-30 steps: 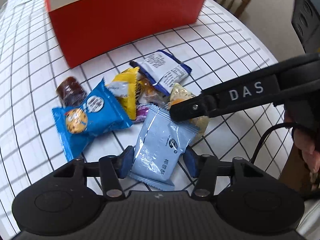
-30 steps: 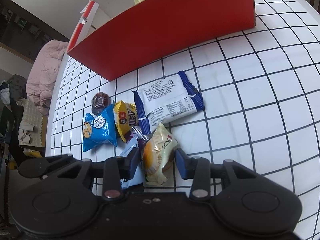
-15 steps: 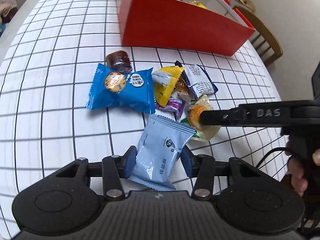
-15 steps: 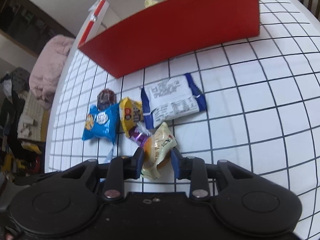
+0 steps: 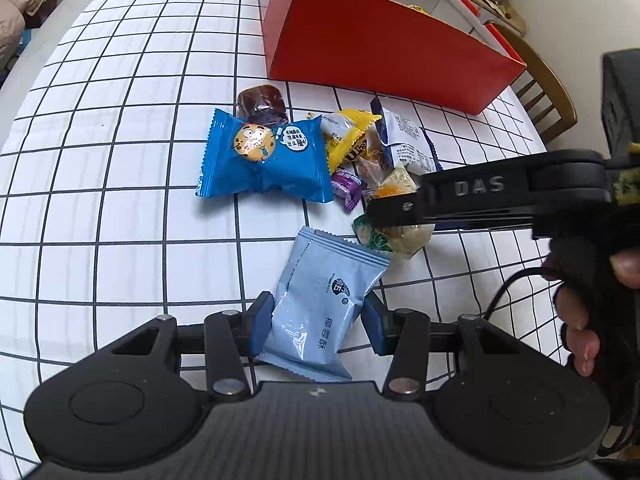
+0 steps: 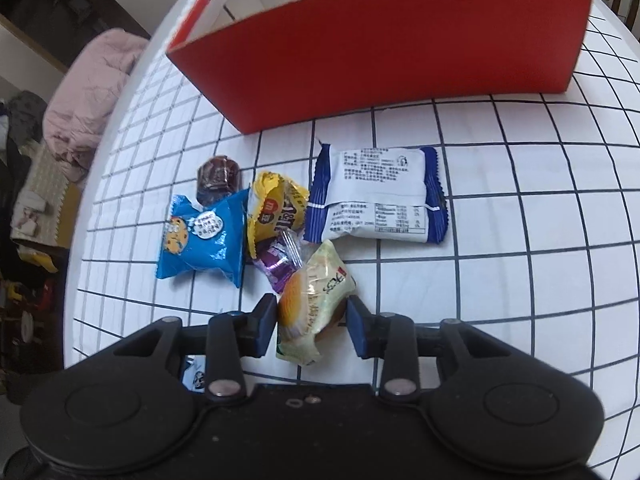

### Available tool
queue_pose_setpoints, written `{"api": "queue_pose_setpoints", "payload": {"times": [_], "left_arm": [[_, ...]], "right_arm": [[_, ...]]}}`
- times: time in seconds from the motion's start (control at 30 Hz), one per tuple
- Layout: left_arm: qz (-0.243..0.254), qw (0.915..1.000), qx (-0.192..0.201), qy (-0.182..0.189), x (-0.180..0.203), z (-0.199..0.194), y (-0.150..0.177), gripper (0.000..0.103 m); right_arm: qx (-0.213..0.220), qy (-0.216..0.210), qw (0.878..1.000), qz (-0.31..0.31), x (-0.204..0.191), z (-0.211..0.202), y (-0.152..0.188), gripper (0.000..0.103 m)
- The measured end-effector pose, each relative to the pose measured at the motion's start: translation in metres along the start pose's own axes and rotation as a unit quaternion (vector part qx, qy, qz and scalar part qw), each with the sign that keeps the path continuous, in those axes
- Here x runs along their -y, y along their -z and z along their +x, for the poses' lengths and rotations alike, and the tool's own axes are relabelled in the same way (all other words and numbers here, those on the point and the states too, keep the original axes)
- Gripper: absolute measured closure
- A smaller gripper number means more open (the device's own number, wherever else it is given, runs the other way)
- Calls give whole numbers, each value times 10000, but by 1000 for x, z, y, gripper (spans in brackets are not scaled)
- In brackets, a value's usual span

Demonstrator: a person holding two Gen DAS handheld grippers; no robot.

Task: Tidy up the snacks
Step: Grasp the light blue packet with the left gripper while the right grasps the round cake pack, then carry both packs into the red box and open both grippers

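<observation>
A: Nearest?
B: The left gripper [image 5: 318, 326], jaws clamped on a pale blue foil snack packet [image 5: 320, 312] on the grid-patterned desk [image 5: 120, 200].
A: Right gripper [image 6: 312, 326]?
B: Jaws opening around a cream bun wrapper [image 6: 314, 306]. Beyond lies the red cardboard box [image 6: 380, 52].

Black left gripper [image 5: 318, 322] with blue pads, silver screws; right gripper [image 6: 312, 324] marked "DAS", seemingly cabled.
</observation>
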State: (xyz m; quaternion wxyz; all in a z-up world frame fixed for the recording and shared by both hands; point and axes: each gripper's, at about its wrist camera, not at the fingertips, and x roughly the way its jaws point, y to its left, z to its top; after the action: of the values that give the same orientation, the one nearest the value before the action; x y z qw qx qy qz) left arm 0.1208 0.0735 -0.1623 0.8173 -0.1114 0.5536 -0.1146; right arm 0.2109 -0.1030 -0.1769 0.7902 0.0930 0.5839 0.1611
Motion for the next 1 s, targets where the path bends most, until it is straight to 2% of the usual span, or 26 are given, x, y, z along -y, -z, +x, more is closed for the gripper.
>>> {"api": "queue_pose_setpoints", "payload": {"times": [0.27, 0.47, 0.77, 1.0], "left_arm": [[-96, 9999, 53, -34, 0, -2, 2, 57], [-411, 9991, 92, 72, -6, -5, 3, 58], [-737, 9958, 370, 385, 2, -28, -1, 58], [-576, 9947, 749, 397, 32, -60, -33, 58]], "right_arm": [[148, 221, 9979, -587, -12, 0, 9, 66], [248, 180, 9975, -629, -4, -12, 17, 67], [499, -154, 9972, -543, 14, -63, 17, 66], [901, -204, 9932, -713, 19, -107, -5, 66]]}}
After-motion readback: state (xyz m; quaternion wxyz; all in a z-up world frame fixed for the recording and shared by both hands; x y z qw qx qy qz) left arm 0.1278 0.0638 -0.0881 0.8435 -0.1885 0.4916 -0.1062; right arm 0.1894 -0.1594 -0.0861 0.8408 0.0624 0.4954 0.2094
